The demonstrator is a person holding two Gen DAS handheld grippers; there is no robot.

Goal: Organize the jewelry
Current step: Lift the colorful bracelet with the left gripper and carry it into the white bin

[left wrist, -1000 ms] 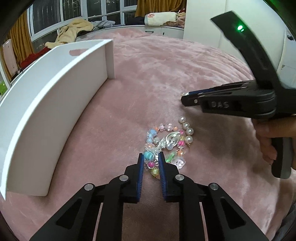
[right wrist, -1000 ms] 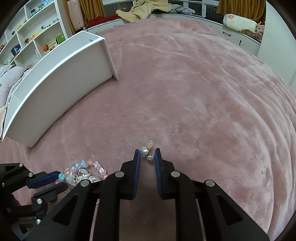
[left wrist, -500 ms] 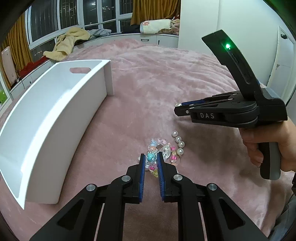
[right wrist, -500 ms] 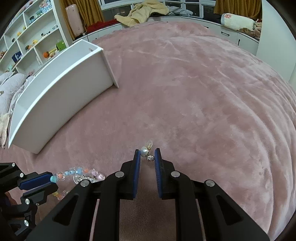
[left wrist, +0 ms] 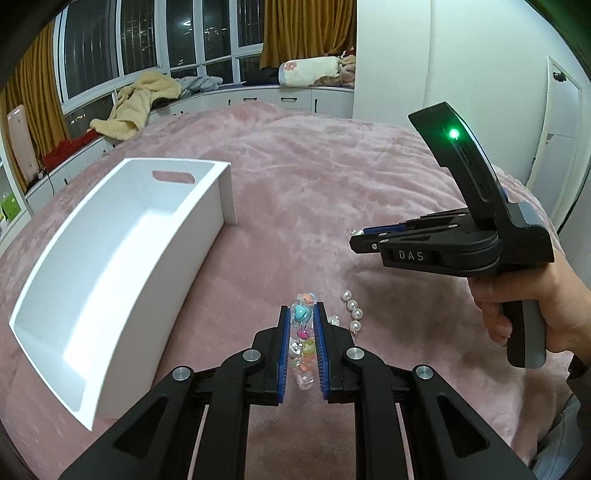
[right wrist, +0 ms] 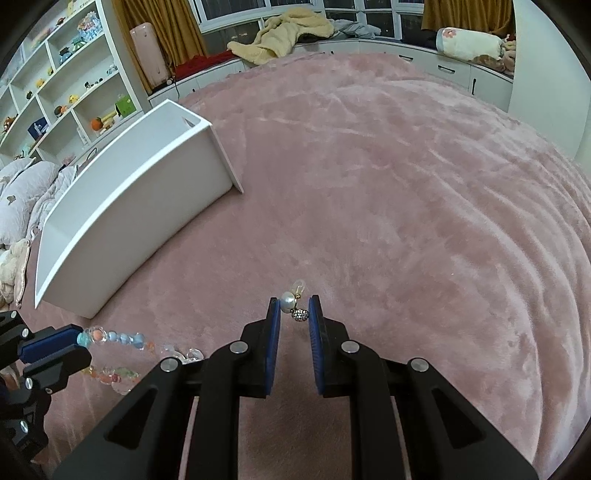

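Observation:
My left gripper [left wrist: 302,314] is shut on a bracelet of coloured beads [left wrist: 301,334], which hangs between its blue pads above the pink blanket. A short run of pearls [left wrist: 352,310] shows just right of the fingers. In the right wrist view the bracelet [right wrist: 125,341] trails from the left gripper [right wrist: 74,343] towards my right one. My right gripper [right wrist: 294,308] is shut on a pearl earring [right wrist: 288,301] with a small sparkling ball. It also shows in the left wrist view, the right gripper [left wrist: 356,240] held by a hand.
A white open tray [left wrist: 122,258] with a handle slot stands on the blanket to the left, its tray wall [right wrist: 136,206] facing both grippers. White shelves [right wrist: 55,92] with small items stand behind it. A window bench with a yellow blanket [right wrist: 291,33] runs along the back.
The left gripper closed on the bead heap and rose, pulling the bracelet up off the blanket into a hanging strand. The right gripper kept its hold on the earring and hardly moved.

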